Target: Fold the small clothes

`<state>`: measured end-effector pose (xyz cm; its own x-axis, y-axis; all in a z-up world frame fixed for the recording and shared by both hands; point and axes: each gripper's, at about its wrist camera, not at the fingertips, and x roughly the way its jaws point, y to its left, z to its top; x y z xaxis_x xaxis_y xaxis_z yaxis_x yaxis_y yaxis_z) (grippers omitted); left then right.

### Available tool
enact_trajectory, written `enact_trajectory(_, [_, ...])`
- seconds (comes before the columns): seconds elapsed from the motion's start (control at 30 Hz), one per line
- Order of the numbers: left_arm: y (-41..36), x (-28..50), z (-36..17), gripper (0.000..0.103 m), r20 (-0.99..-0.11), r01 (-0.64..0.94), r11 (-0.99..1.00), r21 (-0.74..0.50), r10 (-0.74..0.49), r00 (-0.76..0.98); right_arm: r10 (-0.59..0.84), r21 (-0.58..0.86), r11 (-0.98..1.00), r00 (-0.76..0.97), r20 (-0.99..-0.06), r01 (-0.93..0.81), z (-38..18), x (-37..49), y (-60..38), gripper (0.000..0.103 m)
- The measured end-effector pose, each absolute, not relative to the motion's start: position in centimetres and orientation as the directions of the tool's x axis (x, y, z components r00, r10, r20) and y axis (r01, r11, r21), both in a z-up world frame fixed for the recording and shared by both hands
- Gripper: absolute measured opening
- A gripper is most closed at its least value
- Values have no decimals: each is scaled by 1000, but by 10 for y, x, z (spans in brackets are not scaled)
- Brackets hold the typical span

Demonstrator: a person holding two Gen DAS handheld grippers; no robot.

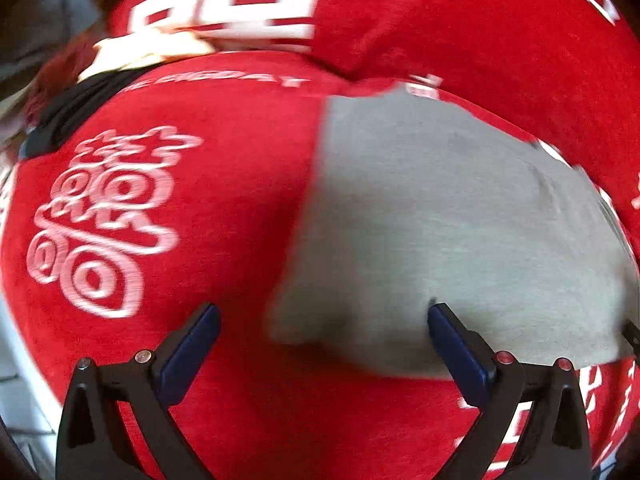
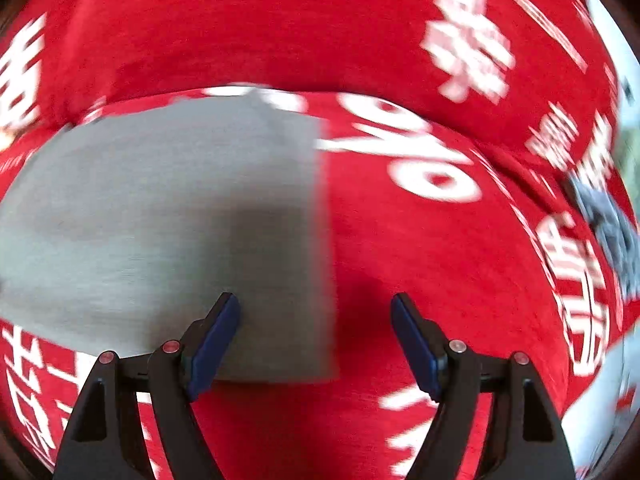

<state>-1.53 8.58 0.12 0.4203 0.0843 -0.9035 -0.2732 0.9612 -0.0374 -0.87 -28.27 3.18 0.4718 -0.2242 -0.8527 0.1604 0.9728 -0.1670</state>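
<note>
A red cloth (image 1: 224, 208) printed with white characters covered the surface and filled most of both wrist views; both views were motion-blurred. In the left wrist view a large white double-character emblem (image 1: 100, 224) lay on the cloth to the left, and a line of small white lettering (image 1: 224, 80) ran along a fold above it. In the right wrist view a white percent-like mark (image 2: 412, 148) sat to the right of centre.

A grey garment (image 1: 460, 216), folded into a flat, roughly rectangular panel, lay on the red cloth. In the left wrist view it occupied the centre and right, with a straight left edge. In the right wrist view the same grey garment (image 2: 160, 216) occupied the left and centre, with a straight right edge and a square lower right corner.

A dark strap-like object (image 1: 68, 116) lay at the upper left edge of the cloth in the left wrist view; its nature could not be determined. A small grey-blue item (image 2: 612, 232) lay near the right edge in the right wrist view, too blurred to identify.

The left tongs (image 1: 324, 320) were released, jaws spread wide, the right finger over the garment's lower portion and the left finger over bare red cloth. The right tongs (image 2: 316, 312) were likewise released, jaws spread wide and straddling the garment's right edge, grasping nothing.
</note>
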Motion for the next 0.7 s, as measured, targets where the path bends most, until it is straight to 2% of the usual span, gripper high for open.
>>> enact_trajectory(0.03, [96, -19, 7, 103, -898, -297, 955, -17, 115, 424, -220, -146, 971, 475, -852, 189, 37, -13, -295, 81])
enact_trajectory(0.13, [114, -23, 24, 103, -888, -310, 948, -77, 76, 453, -209, -103, 968, 504, -838, 230, 53, -22, -307, 81])
enact_trajectory(0.3, [97, -7, 37, 103, -871, -266, 944, -194, -42, 489, -138, -97, 990, 541, -830, 103, 69, -3, -252, 81])
enact_trajectory(0.43, [38, 21, 28, 103, -883, -129, 984, -123, -49, 468, -80, -126, 991, 524, -848, -54, 55, 22, -197, 81])
enact_trajectory(0.57, [14, 46, 10, 103, -902, -90, 994, -67, -22, 431, -67, -121, 989, 473, -879, -85, 28, 48, -181, 83])
enact_trajectory(0.63, [21, 55, -2, 103, -914, -104, 990, -93, -43, 404, -10, -47, 997, 485, -874, -65, 28, 57, -194, 88])
enact_trajectory(0.7, [26, 57, 3, 103, -913, -108, 989, -105, -53, 403, 47, 39, 999, 467, -883, -26, 31, 65, -212, 87])
